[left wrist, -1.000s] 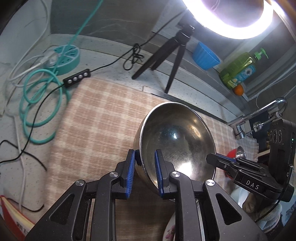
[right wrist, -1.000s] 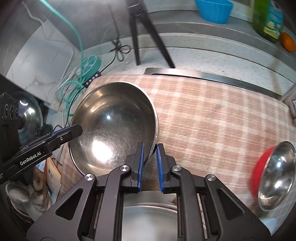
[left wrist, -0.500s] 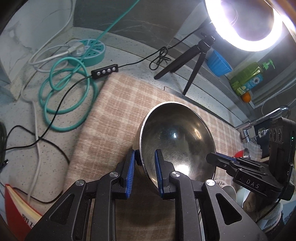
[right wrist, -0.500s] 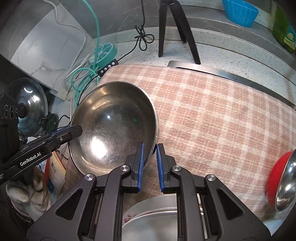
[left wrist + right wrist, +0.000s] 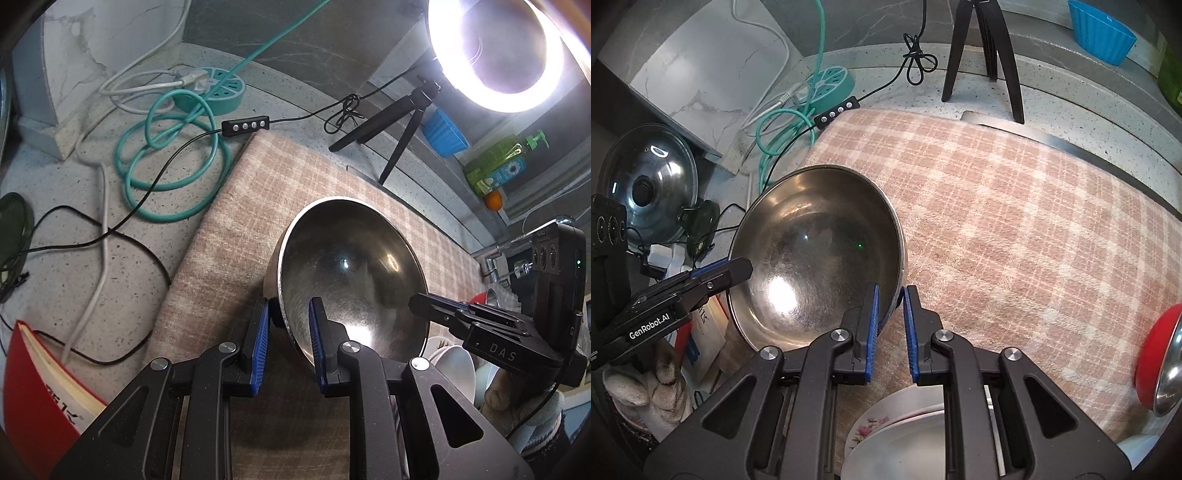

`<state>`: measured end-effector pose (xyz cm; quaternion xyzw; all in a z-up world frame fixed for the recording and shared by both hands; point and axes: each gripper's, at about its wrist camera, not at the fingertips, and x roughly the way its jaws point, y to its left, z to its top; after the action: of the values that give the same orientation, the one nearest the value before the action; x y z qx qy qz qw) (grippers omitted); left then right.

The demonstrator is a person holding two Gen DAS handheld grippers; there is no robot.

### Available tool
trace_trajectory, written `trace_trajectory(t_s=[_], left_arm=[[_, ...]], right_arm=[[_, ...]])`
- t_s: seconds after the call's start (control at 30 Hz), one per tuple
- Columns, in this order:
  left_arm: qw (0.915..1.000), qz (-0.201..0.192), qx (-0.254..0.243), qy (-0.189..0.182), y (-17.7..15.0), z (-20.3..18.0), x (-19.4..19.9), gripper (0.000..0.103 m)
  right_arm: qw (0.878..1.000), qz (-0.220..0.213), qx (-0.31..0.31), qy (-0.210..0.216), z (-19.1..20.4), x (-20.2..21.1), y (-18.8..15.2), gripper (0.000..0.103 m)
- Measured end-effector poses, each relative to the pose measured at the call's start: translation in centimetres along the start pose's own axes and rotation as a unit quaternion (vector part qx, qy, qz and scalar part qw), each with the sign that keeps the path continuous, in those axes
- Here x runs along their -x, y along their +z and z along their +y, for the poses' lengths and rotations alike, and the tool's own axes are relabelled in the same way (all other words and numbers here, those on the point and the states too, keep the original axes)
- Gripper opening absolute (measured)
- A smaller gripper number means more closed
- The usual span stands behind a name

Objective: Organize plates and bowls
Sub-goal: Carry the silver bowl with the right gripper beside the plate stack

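A large steel bowl is held between both grippers above the left part of a checked cloth. My left gripper is shut on its left rim. My right gripper is shut on its right rim; the bowl fills the left of the right wrist view. White floral plates lie under the right gripper. A small red-and-steel bowl sits at the cloth's right edge. White bowls show under the right gripper in the left wrist view.
Teal cable coils and a round teal power strip lie left of the cloth. A tripod with a ring light stands behind. A pot lid, red book, blue cup, soap bottle and tap surround it.
Both grippers have carried the steel bowl to the left over the cloth; the cables, pot lid and book have come further into view, and the red bowl has slid toward the right edge.
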<state>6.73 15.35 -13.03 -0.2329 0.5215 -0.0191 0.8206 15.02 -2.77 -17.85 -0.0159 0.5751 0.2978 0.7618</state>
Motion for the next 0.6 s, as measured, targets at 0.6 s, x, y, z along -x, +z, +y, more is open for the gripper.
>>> trace_trajectory(t_s=[0.6], left_arm=[[1.0000, -0.001, -0.003, 0.002, -2.8, 0.2, 1.7, 0.018]], right_arm=[[1.000, 0.009, 0.007, 0.015, 1.0, 0.8, -3.1, 0.014]])
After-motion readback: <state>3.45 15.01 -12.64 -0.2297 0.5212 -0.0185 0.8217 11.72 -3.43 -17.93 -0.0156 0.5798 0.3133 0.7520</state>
